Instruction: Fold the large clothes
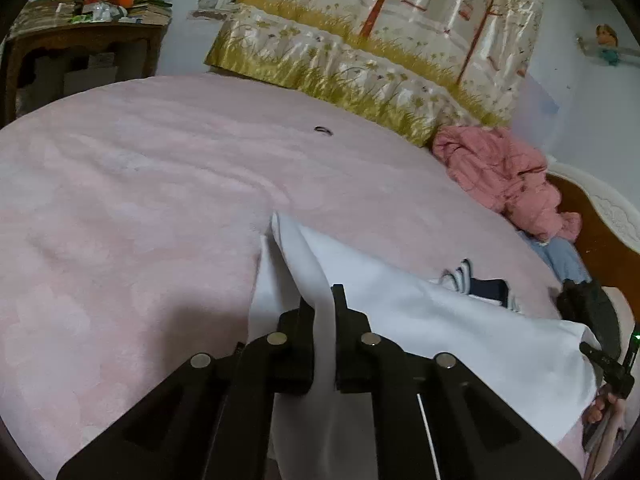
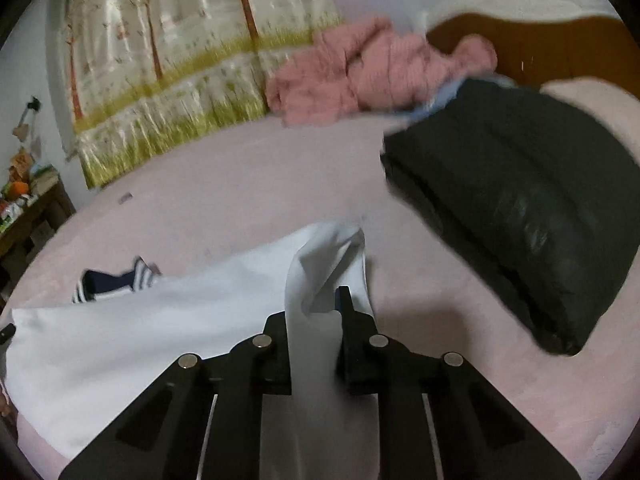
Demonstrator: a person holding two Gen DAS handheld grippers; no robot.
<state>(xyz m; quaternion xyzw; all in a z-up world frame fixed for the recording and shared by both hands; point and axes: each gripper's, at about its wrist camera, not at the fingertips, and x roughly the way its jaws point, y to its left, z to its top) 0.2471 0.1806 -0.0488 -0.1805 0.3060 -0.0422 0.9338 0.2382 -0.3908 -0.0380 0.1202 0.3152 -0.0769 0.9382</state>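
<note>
While clamped on one white garment (image 1: 420,320): two grippers, left gripper (image 1: 323,300) and right gripper (image 2: 316,304).

The pink bedspread (image 1: 140,208) lies bare across its whole left and middle, a wide stretch where a gripper could travel freely; only a small dark ring-like item (image 1: 323,131) sits on it near the far edge. The far side is closed off by a tall folded quilt with a tree print (image 1: 380,40). To the right the way is crowded: a crumpled pink jacket (image 2: 360,80) against the headboard (image 2: 560,52), and a folded black padded coat (image 2: 520,208) just beside the white garment (image 2: 160,320). A wooden side table (image 1: 80,52) stands beyond the bed's left corner
</note>
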